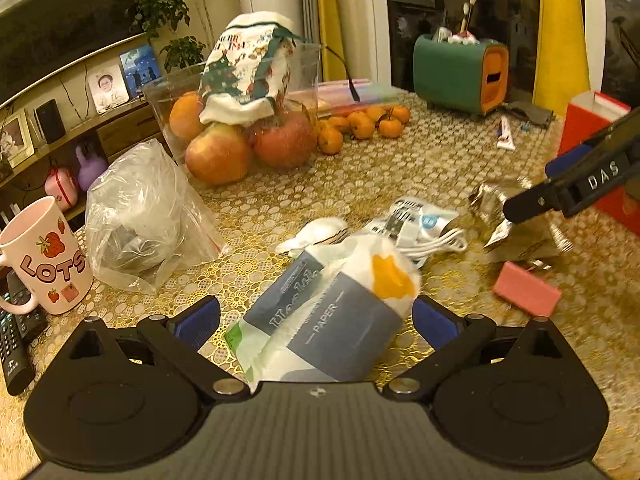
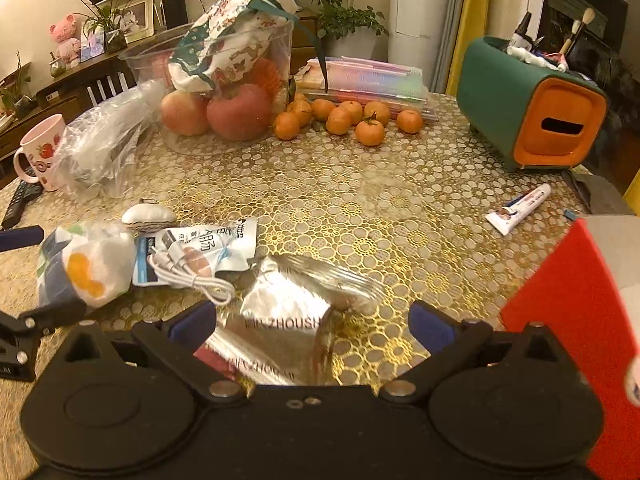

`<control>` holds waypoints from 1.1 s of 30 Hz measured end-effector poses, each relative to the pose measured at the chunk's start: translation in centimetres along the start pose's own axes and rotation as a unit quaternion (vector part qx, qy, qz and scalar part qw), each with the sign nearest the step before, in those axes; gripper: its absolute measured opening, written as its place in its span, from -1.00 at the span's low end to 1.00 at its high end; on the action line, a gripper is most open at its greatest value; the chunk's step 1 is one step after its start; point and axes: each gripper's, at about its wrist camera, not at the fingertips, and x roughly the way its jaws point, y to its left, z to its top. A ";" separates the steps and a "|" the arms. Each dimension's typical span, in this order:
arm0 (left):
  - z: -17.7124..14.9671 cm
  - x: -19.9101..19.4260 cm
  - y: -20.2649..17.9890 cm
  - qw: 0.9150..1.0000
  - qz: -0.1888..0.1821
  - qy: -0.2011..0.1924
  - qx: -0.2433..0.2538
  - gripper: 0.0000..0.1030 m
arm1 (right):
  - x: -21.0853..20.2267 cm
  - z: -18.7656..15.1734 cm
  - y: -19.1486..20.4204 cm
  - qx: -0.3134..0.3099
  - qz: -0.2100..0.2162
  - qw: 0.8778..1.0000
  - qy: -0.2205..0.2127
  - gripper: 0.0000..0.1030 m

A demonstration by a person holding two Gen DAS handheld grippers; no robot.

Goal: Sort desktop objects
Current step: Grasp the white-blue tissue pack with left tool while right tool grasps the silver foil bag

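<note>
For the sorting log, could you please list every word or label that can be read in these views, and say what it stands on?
"LOTS" on the pink strawberry mug.
"PAPER" on the tissue pack; the larger script above it is blurred.
"DAS" on the right gripper.
"...ZHOUSH..." partly readable on the foil packet.
Chinese print on the cable packet, print on the toothpaste tube and lettering on the Christmas bag: too blurred.

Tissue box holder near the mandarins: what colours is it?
Green tissue box holder with an orange end; clearest in right wrist view.
</note>
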 end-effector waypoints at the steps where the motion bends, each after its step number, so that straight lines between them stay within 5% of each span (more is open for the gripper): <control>1: -0.1 0.3 0.1 1.000 -0.001 0.002 0.000 0.99 | 0.3 0.1 0.1 0.001 -0.001 1.000 0.001 0.99; 21: -0.5 3.6 0.6 0.999 -0.003 0.035 -0.026 0.99 | 3.9 0.1 -0.6 0.053 0.000 0.998 0.040 0.96; 33: -0.5 2.7 0.6 0.997 -0.012 0.033 -0.068 0.82 | 3.3 0.1 -0.4 0.050 0.024 0.998 0.037 0.42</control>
